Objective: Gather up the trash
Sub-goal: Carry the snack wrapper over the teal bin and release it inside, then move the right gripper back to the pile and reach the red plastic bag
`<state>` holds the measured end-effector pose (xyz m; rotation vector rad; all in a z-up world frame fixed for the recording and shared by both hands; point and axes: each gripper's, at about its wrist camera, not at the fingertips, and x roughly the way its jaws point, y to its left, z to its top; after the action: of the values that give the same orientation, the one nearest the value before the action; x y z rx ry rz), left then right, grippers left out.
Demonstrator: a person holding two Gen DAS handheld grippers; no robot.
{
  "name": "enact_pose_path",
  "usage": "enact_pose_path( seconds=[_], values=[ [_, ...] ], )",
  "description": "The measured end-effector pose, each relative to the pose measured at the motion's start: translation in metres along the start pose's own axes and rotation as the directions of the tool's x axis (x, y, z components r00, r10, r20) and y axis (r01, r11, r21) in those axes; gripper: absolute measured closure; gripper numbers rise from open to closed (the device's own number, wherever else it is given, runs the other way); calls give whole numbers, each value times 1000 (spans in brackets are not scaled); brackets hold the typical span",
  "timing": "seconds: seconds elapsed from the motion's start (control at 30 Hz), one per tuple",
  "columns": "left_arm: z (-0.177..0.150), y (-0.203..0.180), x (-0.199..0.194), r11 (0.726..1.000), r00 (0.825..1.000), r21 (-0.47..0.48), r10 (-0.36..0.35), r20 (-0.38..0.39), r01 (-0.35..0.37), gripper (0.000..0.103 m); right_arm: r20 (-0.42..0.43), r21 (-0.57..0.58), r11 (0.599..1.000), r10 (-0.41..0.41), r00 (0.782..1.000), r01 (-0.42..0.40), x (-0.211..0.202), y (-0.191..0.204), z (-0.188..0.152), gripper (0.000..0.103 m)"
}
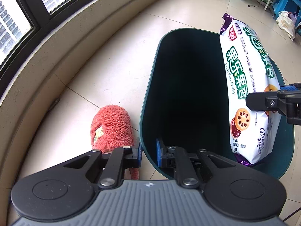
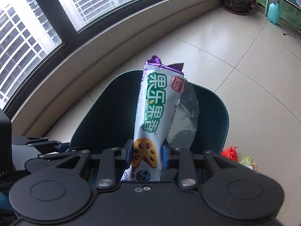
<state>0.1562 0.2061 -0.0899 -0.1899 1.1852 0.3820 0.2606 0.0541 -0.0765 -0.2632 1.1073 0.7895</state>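
Right wrist view showed the right claw (image 2: 146, 155) clamped on the biscuit packet (image 2: 150, 116) above the bin (image 1: 188, 94), whose rim the left claw (image 1: 149, 153) gripped; best release over the middle.

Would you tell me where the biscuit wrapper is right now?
The biscuit wrapper is clamped in the right gripper, held over the open mouth of the dark green bin; the left wrist view shows it at the bin's right side.
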Motion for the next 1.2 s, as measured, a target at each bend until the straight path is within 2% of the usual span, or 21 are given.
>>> enact_pose_path(
  seconds=[0.2,0.57,0.63,0.73,0.8,0.83,0.87,1.03,1.13,1.2],
  values=[
    [-2,-1,1,1000,1000,17,4,16,-4,89,-100,-11,1000,-20,995,19,33,1,-11,73],
    [-4,-6,-5,999,998,46,20,53,-22,89,-165,-34,997,-68,984,64,55,22,-21,63],
    [-3,-6,-5,999,998,40,20,55,-22,89,-160,-30,997,-78,984,74,51,20,-24,55],
    [-3,-5,-6,999,998,35,18,56,-20,89,-148,-22,997,-78,986,75,51,23,-23,53],
    [-4,-6,-6,999,998,37,24,60,-26,89,-141,-23,997,-81,987,79,46,21,-27,47],
    [-5,-6,-6,999,998,39,26,62,-29,89,-132,-27,996,-83,988,80,45,24,-28,39],
    [-5,-6,-7,999,998,40,26,63,-28,89,-120,-32,996,-81,989,78,49,30,-21,36],
    [-7,-8,-10,999,996,30,38,76,-40,89,-68,-35,997,-75,995,73,30,39,-20,32],
    [-8,-10,-12,998,995,29,47,85,-50,89,-20,-14,999,-44,999,44,5,36,-21,32],
    [-8,-11,-13,998,995,28,52,87,-55,89,19,3,1000,-25,1000,25,-16,31,-23,26]
  ],
)
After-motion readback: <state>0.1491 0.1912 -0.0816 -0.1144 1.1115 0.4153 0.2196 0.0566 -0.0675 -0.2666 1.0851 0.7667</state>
